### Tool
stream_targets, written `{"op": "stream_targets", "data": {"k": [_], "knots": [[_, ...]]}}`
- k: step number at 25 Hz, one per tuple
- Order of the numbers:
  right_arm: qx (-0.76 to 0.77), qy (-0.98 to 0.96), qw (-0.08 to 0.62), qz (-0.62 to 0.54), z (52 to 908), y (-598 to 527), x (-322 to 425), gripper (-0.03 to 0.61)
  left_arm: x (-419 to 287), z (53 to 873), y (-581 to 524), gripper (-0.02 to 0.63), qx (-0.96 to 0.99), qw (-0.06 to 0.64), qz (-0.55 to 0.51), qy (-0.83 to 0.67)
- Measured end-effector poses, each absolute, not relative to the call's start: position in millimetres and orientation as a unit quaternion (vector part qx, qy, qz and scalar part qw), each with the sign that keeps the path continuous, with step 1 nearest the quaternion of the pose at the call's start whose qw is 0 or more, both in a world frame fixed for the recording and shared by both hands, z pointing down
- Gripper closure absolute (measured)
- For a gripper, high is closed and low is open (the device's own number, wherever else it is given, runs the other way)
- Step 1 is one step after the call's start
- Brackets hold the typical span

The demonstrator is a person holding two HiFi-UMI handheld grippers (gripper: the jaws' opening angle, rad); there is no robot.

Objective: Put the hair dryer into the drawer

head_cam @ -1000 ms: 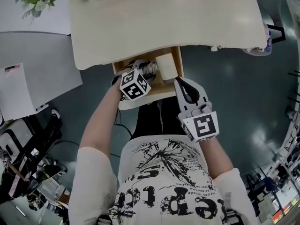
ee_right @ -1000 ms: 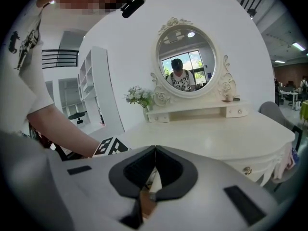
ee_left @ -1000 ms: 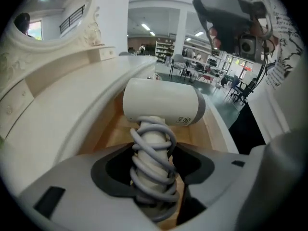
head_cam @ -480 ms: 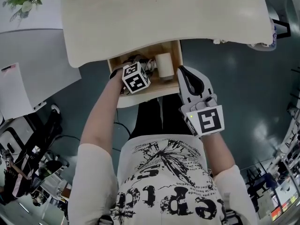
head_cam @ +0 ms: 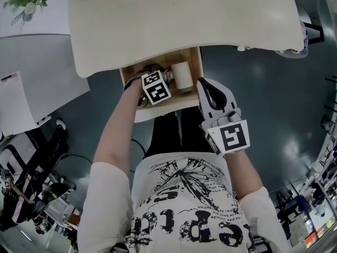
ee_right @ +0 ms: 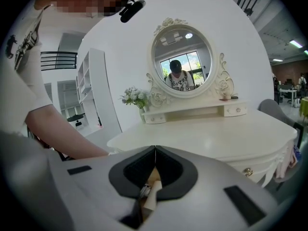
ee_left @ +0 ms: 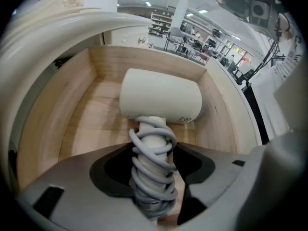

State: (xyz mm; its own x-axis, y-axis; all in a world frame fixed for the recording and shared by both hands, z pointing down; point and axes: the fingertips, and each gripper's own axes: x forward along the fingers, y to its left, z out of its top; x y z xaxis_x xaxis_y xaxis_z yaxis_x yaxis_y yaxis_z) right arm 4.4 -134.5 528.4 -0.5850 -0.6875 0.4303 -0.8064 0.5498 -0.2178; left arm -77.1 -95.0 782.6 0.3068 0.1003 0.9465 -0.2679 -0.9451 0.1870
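Left gripper point(ee_left: 153, 170) is pinching your dryer's point(ee_left: 161, 97) cord-wrapped handle point(ee_left: 152, 148), and the body's inside the drawer point(ee_left: 72, 105), dead centre of the left gripper view. In the head view the drawer's top centre, under the table point(head_cam: 184, 20) edge. Your right gripper point(head_cam: 208, 88) hangs just right of it, jaws pressed together, empty.

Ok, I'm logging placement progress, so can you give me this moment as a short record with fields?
hair dryer: lying inside the wooden drawer, barrel near the back wall
cord: coiled round the handle
left gripper: reaching down into the drawer, jaws closed on the cord-wrapped handle
right gripper: jaws together, empty, outside the drawer's front right corner
drawer state: pulled out from under the white dressing table
task state: hair dryer in the drawer, not yet released
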Motion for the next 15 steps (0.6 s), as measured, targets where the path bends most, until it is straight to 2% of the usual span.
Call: {"op": "stream_targets", "data": {"k": [6, 12, 13, 15], "knots": [[0.426, -0.869, 0.133, 0.215, 518.0, -132.6, 6.4, 0.561, -76.7, 767.0, -94.6, 0.324, 0.796, 0.177, 0.572, -0.089], [0.428, -0.872, 0.119, 0.205, 492.4, -129.8, 9.0, 0.561, -74.8, 721.6, -99.4, 0.324, 0.814, 0.133, 0.546, -0.146], [0.427, -0.874, 0.118, 0.201, 487.2, -129.3, 8.7, 0.561, -74.1, 711.2, -100.6, 0.332, 0.818, 0.121, 0.54, -0.158], [0.424, -0.878, 0.117, 0.189, 476.5, -128.3, 7.2, 0.561, -72.9, 689.5, -105.5, 0.415, 0.826, 0.099, 0.522, -0.19]]}}
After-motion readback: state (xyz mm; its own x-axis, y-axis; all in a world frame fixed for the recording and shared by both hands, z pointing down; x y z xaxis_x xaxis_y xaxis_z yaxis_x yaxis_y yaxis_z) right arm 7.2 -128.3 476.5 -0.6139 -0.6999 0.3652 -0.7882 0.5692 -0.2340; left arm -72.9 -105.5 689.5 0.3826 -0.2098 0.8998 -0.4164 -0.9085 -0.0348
